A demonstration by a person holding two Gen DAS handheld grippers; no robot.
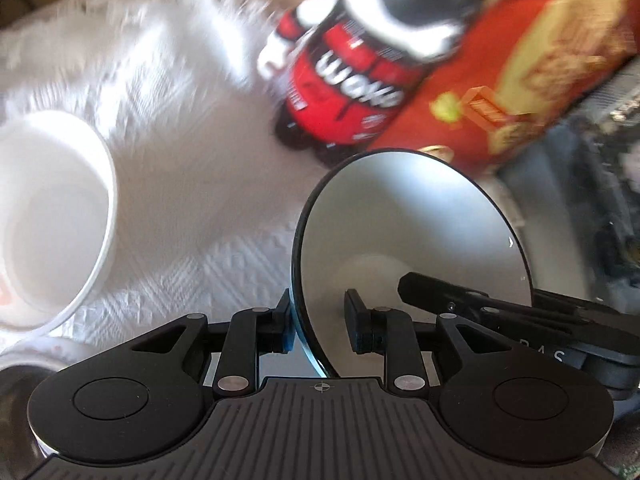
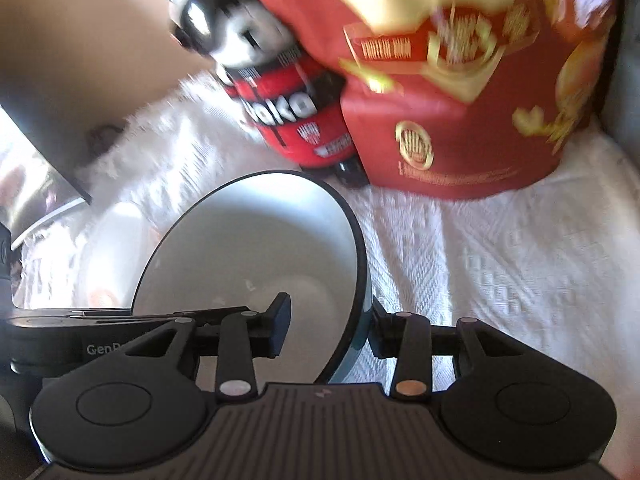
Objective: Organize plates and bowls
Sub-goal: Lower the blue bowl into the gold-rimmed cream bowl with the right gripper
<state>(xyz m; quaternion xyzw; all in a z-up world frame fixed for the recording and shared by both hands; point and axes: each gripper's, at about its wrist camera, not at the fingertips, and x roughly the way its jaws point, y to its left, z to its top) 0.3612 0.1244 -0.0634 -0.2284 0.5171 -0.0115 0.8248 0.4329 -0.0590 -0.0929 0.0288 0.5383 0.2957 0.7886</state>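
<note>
A bowl (image 1: 412, 232) with a pale grey inside and a blue outside hangs tilted between my two grippers, above the white cloth. My left gripper (image 1: 320, 320) is shut on the bowl's left rim, one finger outside and one inside. My right gripper (image 2: 328, 320) is shut on the right rim of the same bowl (image 2: 248, 248) in the same way. Each wrist view also shows the other gripper's finger reaching into the bowl. A white bowl (image 1: 52, 216) stands on the cloth to the left and shows behind the held bowl as a white bowl (image 2: 112, 248) in the right wrist view.
A red and black canister (image 1: 348, 80) and a large red box (image 1: 520, 72) stand close behind the held bowl, also seen as the canister (image 2: 288, 112) and the box (image 2: 460, 100). A white textured cloth (image 2: 500, 272) covers the surface. The view is motion-blurred.
</note>
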